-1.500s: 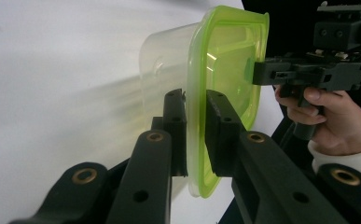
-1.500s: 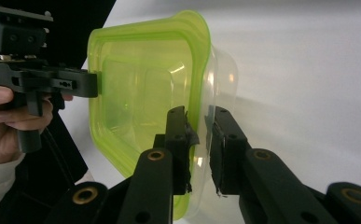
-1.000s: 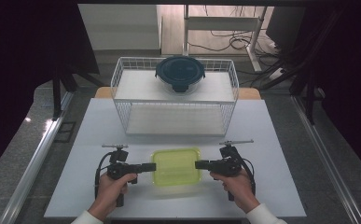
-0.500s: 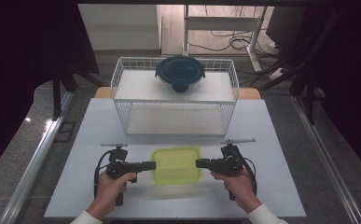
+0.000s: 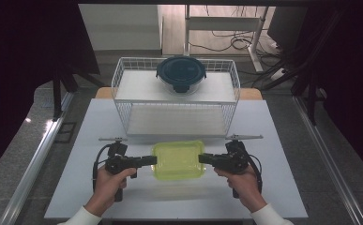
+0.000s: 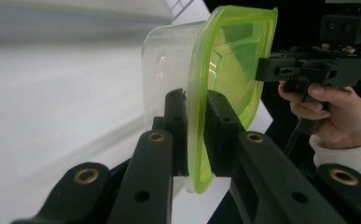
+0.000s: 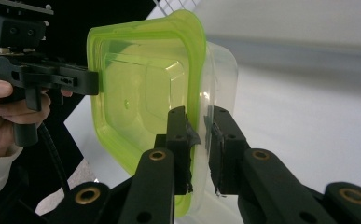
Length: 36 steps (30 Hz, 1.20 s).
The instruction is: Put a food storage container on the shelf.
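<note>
A clear rectangular container with a lime-green lid hangs level between my two grippers, low over the white table. My left gripper is shut on its left rim. In the left gripper view the jaws pinch the lid's edge, and the right gripper bites the far rim. My right gripper is shut on the right rim. Its own view shows the jaws clamped on the lid's edge, with the left gripper on the opposite side.
A white wire basket stands at the back of the table, just beyond the container. A round glass container with a dark blue lid rests on its upper level. Bare table lies on either side of the hands.
Both grippers have risen slightly together, carrying the green-lidded container up with them. Their grip is unchanged.
</note>
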### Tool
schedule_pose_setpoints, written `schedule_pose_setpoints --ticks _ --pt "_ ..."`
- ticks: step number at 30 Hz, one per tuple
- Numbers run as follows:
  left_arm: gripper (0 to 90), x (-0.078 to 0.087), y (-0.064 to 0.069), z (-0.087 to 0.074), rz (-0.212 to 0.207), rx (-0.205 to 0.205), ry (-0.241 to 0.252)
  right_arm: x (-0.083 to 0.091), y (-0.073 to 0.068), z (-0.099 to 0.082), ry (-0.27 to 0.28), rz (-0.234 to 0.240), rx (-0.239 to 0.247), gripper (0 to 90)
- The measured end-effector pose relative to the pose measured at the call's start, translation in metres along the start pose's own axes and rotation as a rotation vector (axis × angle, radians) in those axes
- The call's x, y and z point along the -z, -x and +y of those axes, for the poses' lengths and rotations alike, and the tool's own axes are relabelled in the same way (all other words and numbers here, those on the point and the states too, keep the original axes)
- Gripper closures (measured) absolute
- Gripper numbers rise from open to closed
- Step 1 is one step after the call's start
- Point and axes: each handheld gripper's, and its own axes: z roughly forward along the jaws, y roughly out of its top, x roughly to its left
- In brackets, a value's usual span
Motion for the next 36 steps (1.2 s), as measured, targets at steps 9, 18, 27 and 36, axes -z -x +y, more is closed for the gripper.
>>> schedule_pose_setpoints --ticks 9,18,27,36 --pt "80.8 0.013 0.016 0.017 0.007 -0.049 0.030 0.010 -0.012 0.017 0.041 0.002 0.038 78.7" --pt "80.8 0.023 0.026 0.036 0.001 -0.074 0.055 0.019 -0.023 0.038 0.070 0.002 0.064 78.6" --pt "80.8 0.030 0.033 0.050 -0.003 -0.088 0.067 0.024 -0.029 0.053 0.084 0.002 0.076 78.7" --pt "80.8 0.036 0.041 0.066 -0.004 -0.106 0.086 0.031 -0.036 0.069 0.100 -0.004 0.095 78.7"
